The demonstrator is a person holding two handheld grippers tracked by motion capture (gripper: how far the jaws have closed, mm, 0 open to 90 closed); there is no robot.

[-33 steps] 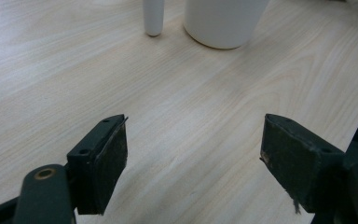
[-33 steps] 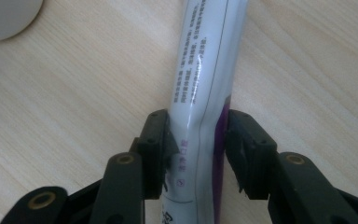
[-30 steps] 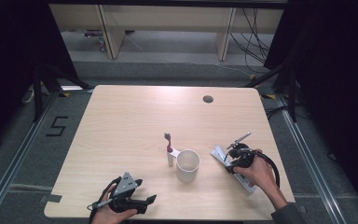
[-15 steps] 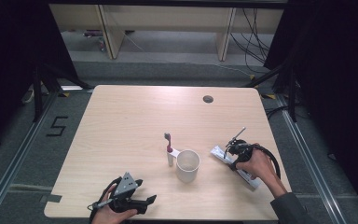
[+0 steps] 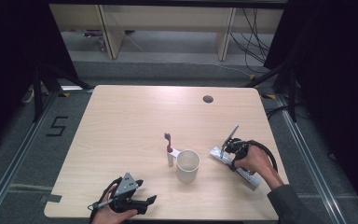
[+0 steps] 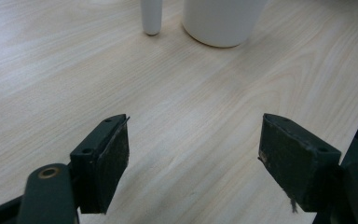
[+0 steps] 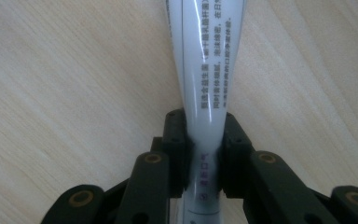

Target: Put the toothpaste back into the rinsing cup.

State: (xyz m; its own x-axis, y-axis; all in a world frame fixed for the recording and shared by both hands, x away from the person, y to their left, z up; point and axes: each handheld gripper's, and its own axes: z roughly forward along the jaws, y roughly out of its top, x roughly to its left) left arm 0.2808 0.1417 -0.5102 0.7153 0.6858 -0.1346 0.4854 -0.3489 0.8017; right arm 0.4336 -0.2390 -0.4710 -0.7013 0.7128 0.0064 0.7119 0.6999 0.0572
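A white toothpaste tube lies on the table at the right, pointing toward the front right corner. My right gripper is shut on it: in the right gripper view both pads squeeze the printed tube, which runs away from the jaws. A white cup stands near the table's middle front. Just left of it a toothbrush with a pink head stands upright. My left gripper rests near the front edge, open with nothing between its jaws, facing the cup and the toothbrush base.
The wooden table has a round cable hole at the back right. The tube lies close to the right edge. A sleeve comes in at the bottom right. Shelving legs and cables stand on the floor behind the table.
The right hand has shifted slightly on the tube. The left hand and gripper have not moved.
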